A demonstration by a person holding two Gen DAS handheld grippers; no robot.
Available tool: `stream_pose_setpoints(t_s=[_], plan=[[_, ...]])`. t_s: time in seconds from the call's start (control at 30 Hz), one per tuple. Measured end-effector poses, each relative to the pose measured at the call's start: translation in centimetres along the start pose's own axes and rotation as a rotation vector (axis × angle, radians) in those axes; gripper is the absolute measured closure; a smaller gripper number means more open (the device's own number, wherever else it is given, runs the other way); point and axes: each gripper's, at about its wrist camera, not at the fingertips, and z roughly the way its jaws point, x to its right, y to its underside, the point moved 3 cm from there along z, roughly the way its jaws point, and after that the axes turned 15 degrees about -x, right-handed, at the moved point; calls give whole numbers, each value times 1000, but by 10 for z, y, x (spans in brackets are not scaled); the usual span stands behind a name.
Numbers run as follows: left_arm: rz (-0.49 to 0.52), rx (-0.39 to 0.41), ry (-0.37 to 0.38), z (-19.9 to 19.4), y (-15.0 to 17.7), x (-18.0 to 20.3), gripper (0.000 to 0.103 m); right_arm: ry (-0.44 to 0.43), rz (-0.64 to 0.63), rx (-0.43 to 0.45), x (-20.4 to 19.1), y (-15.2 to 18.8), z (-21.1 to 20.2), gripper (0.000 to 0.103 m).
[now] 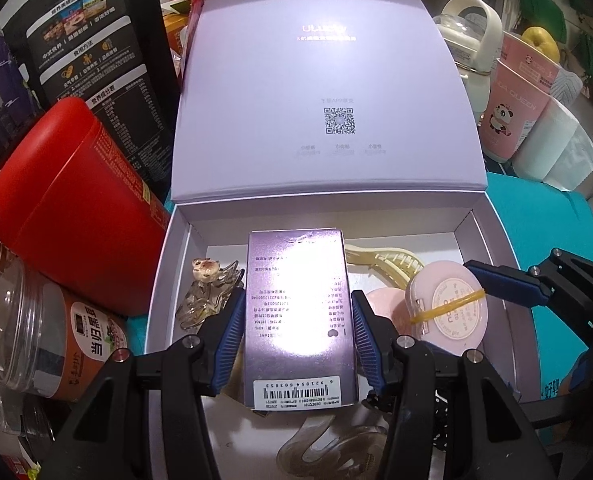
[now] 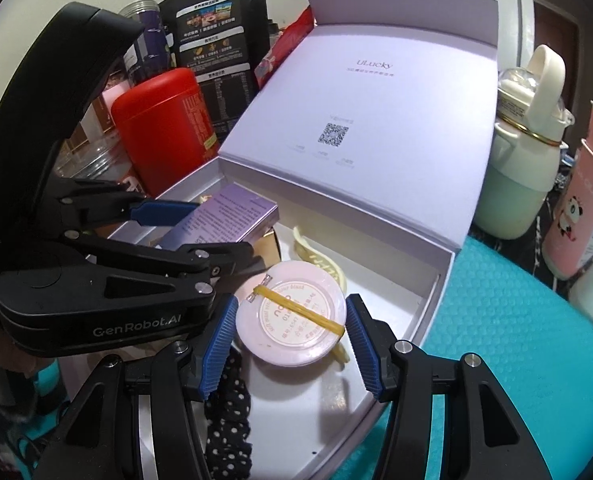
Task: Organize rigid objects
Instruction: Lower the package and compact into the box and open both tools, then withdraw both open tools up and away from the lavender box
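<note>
An open lilac gift box (image 1: 164, 280) (image 2: 428, 300) lies with its lid propped up behind. My left gripper (image 1: 298, 340) is shut on a shiny purple carton (image 1: 298, 312) and holds it over the box; the carton also shows in the right wrist view (image 2: 232, 212). My right gripper (image 2: 290, 340) is shut on a round pink compact (image 2: 292, 316) bound with a yellow rubber band, inside the box; the compact shows in the left wrist view too (image 1: 448, 308). In the box lie a cream hair claw (image 1: 384, 262), a clear hair clip (image 1: 208, 292) and a polka-dot band (image 2: 228, 420).
A red tin (image 1: 76, 216), a clear jar (image 1: 44, 340) and a black pouch (image 1: 96, 60) crowd the left side. A pale green bottle (image 2: 520, 168) and pink panda cup (image 2: 580, 224) stand at right. A teal mat (image 2: 516, 340) lies under the box.
</note>
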Motion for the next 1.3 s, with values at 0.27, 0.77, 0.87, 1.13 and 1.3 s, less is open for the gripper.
stream_pose_setpoints(t_s=[0.27,0.77,0.87,1.13,1.3], plan=[[8,-17,-41,2,7,-2,52,52,-23,-10,-3,0,5,34],[9,-15,-17,-3,9,5,49,99,2,-3,11,1,-9,29],[11,-1,-31,-8,13,7,44,102,6,4,14,-1,-12,29],[-31,16,-64,-21,27,-9,24,119,34,-10,20,4,-14,29],[-37,25,-67,-24,30,-14,24,125,50,-12,19,5,-13,29]])
